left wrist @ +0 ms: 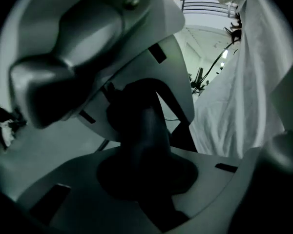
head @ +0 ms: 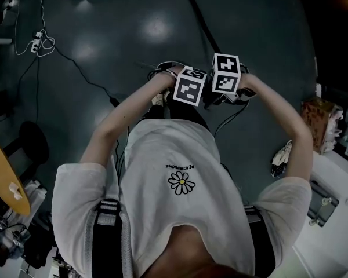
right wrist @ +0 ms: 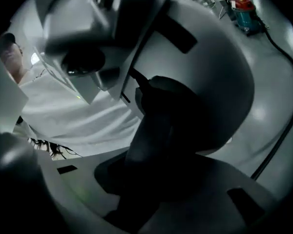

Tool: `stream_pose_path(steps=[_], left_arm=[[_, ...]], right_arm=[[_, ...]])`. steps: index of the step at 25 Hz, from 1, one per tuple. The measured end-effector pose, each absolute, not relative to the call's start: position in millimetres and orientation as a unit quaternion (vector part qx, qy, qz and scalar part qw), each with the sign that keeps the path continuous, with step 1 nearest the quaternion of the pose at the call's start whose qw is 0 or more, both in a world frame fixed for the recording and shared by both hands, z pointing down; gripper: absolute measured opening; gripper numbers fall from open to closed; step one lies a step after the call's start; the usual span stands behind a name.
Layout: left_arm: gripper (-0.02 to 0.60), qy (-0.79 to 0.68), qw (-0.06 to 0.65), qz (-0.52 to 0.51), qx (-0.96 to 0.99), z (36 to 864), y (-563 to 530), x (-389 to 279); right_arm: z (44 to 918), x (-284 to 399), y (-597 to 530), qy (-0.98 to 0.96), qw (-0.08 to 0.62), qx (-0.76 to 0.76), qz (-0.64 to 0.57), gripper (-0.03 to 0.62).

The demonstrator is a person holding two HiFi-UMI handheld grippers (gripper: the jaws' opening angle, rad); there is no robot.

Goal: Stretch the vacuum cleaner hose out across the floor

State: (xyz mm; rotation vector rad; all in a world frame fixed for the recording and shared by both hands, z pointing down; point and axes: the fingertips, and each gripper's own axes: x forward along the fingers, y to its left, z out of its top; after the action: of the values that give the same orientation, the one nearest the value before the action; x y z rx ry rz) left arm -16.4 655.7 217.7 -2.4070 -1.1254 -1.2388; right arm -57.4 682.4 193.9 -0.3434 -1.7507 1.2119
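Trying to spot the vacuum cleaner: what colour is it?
Vacuum cleaner: teal, red top; best in right gripper view.

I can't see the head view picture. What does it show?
Seen from above, a person in a white daisy T-shirt holds the left gripper and right gripper close together over a dark floor. A black hose leads from them away across the floor.

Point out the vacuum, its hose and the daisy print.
vacuum (right wrist: 245,14): right gripper view, on its teal body.
hose (right wrist: 256,173): right gripper view, on its lowest visible stretch across the floor.
daisy (head: 181,182): head view, on its yellow centre.
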Motion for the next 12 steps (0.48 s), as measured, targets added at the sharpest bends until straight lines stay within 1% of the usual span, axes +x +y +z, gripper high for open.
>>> stream_pose_path(steps=[1,3,6,8,10,12], left_arm=[[0.067,-0.356,0.121,-0.415,-0.828,218,648,-23],[0.067,-0.295,0.163,-0.373,-0.865,210,633,-33],[0.071,-0.206,0.234,-0.305,-0.900,190,617,-46],[0.071,-0.148,0.295,-0.290,-0.898,177,606,-55],[0.073,-0.090,0.370,-0.291,-0.878,166,591,-63],[0.087,-0.037,0.418,-0.288,-0.861,155,580,-75]], right_arm=[[191,-65,680,-0.720,0.460,-0.132,0.502,0.132],[185,-82,674,-0.727,0.439,-0.115,0.515,0.130],[176,-106,667,-0.742,0.440,-0.089,0.499,0.130],[171,-117,664,-0.757,0.437,-0.083,0.479,0.130],[163,-125,659,-0.773,0.414,-0.078,0.474,0.130],[154,-137,654,-0.782,0.393,-0.069,0.479,0.130]])
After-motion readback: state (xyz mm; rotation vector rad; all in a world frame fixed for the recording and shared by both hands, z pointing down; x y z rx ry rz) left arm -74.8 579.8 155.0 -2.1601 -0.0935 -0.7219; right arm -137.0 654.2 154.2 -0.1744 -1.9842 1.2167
